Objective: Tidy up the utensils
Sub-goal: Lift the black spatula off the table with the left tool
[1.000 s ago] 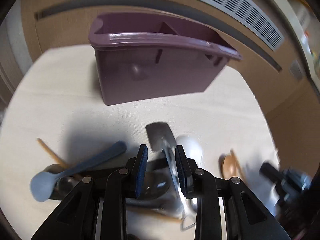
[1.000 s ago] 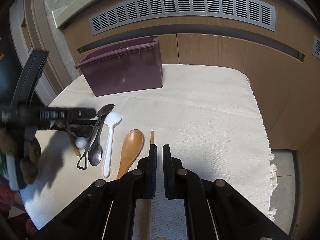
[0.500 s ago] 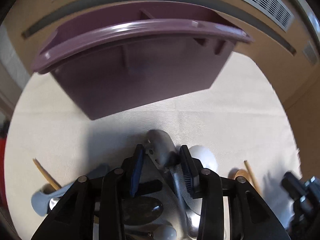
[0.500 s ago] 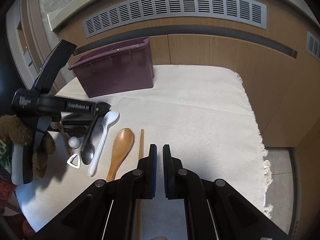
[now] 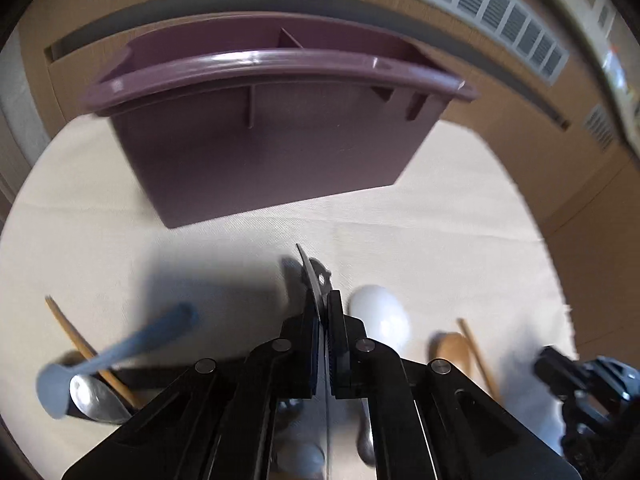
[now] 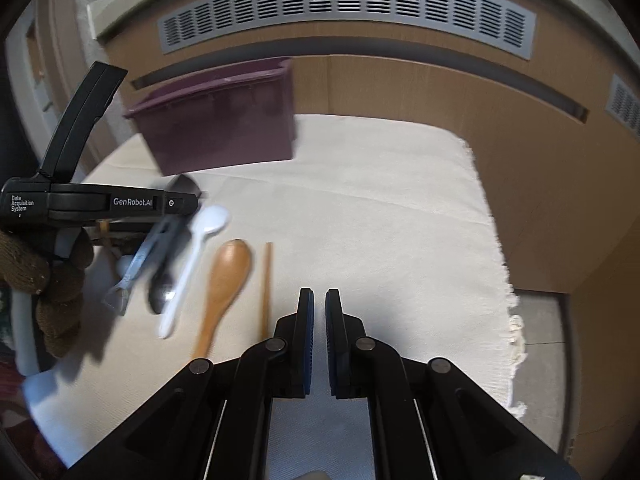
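Note:
My left gripper is shut on a grey metal utensil with a flat dark head, and holds it above the cloth, handle hanging down. A purple divided caddy stands just ahead of it on the cream cloth. A white spoon, a wooden spoon, a wooden chopstick and a metal spoon lie on the cloth. A blue-grey spoon lies at the left. My right gripper is shut and empty above the cloth's front.
A wooden cabinet wall with a grey vent grille stands behind the table. The cloth's fringed right edge drops off to the floor. A second chopstick and another metal spoon lie at the left.
My left gripper has closed on the grey utensil and lifted it, turning it on edge. It has moved closer to the caddy. The right gripper has stayed shut and has barely moved.

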Tool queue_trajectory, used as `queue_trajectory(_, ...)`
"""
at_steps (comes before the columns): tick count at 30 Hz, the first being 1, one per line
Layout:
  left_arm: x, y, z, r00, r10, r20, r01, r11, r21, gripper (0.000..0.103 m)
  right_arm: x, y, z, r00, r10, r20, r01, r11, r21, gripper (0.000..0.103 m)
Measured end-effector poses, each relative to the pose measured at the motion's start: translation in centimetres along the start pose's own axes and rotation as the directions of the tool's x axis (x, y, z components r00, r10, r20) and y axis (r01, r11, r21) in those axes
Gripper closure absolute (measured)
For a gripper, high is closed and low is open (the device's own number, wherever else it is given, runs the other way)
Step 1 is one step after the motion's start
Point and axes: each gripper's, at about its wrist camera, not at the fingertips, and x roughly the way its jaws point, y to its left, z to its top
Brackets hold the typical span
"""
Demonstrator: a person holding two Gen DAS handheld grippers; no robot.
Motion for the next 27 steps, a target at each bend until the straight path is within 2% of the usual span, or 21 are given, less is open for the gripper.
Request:
queue_trajectory(2, -1.3, -0.2, -0.8, 0.998, 0.001, 0.055, -0.003, 0.999, 0.037, 0.100, -0.1, 0.3, 0.0, 0.999, 0.053, -0.010, -0.053, 0.999, -0.007, 0.097)
queue_trajectory(5, -2.9, -0.4, -1.9, 0.995, -0.016, 0.102, 0.010, 0.998, 0.065, 0.101, 0.2, 0.8, 0.1, 0.997, 0.074, -0.025, -0.074, 0.997, -0.021, 0.097)
queue_trajectory(11, -6.5, 1.3, -2.6, 0.987, -0.034, 0.159, 0.027, 0.999, 0.046, 0.102, 1.8, 1.3, 0.4, 0.982, 0.148, -0.114, -0.149, 0.989, -0.001, 0.097)
queue_trajectory(13, -7.9, 2.0, -3.0, 0.981, -0.046, 0.186, 0.040, 0.999, 0.037, 0.102, 2.4, 1.7, 0.5, 0.981, 0.142, -0.131, -0.144, 0.989, -0.008, 0.097)
queue_trajectory(16, -9.7, 2.4, -3.6, 0.972, -0.059, 0.228, 0.054, 0.998, 0.031, 0.102, 3.8, 2.4, 0.8, 0.984, 0.070, -0.163, -0.076, 0.997, -0.031, 0.096)
queue_trajectory(19, -11.5, 2.8, -3.9, 0.960, -0.060, 0.272, 0.052, 0.998, 0.040, 0.102, 4.4, 2.8, 1.3, 0.986, 0.041, -0.159, -0.048, 0.998, -0.042, 0.096)
queue_trajectory(21, -12.2, 3.0, -3.8, 0.957, -0.061, 0.282, 0.053, 0.998, 0.037, 0.102, 4.2, 3.0, 1.4, 0.987, 0.027, -0.157, -0.037, 0.997, -0.061, 0.097)
queue_trajectory(23, -12.7, 3.2, -3.7, 0.956, -0.079, 0.281, 0.073, 0.997, 0.032, 0.102, 3.1, 3.0, 1.8, 0.991, 0.058, -0.123, -0.065, 0.996, -0.054, 0.098)
queue_trajectory(25, -12.9, 3.4, -3.7, 0.959, -0.065, 0.277, 0.058, 0.998, 0.035, 0.102, 1.8, 2.9, 2.1, 0.993, 0.079, -0.091, -0.084, 0.995, -0.050, 0.098)
queue_trajectory(27, -11.9, 3.6, -3.4, 0.974, -0.059, 0.218, 0.052, 0.998, 0.041, 0.102, 0.8, 2.8, 2.2, 0.995, 0.077, -0.061, -0.080, 0.995, -0.056, 0.098)
